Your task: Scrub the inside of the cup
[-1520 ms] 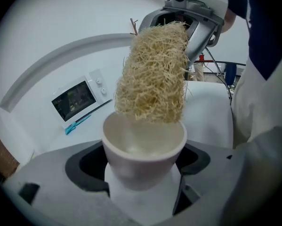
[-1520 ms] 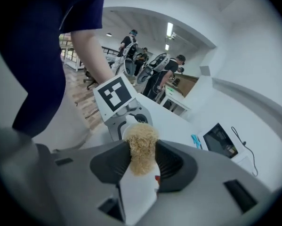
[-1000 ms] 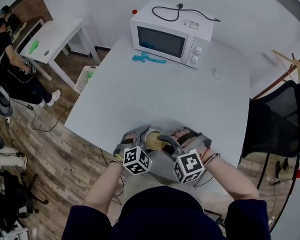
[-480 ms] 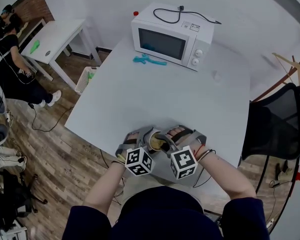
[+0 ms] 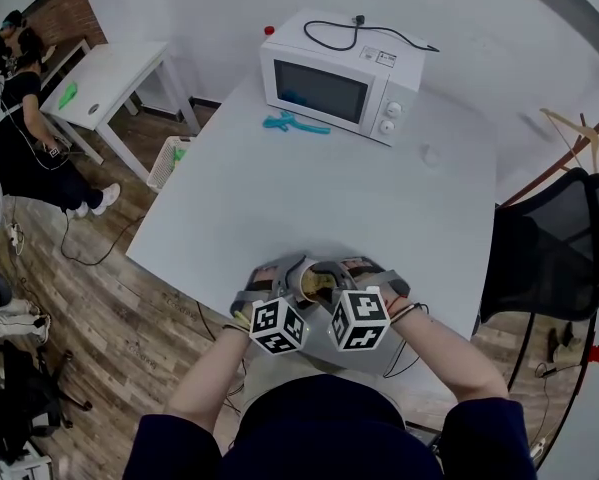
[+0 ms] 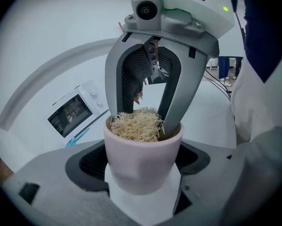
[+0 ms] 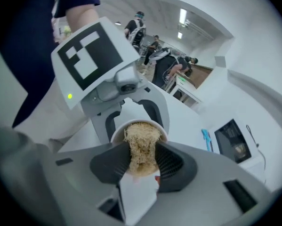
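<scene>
A pale pink cup stands upright near the table's front edge, with my left gripper shut on its sides. A straw-coloured fibre scrubber fills the cup's mouth. My right gripper is shut on that scrubber, and its fingers reach down into the cup from above. In the head view both grippers meet over the cup, left gripper and right gripper side by side. The cup's inside is hidden by the scrubber.
A white microwave stands at the far end of the white table, with a teal tool lying before it. A black chair is at the right. A small white side table and people are at the left.
My right gripper has shifted left and turned slightly over the cup with the scrubber in it. The left gripper and the cup have stayed in place.
</scene>
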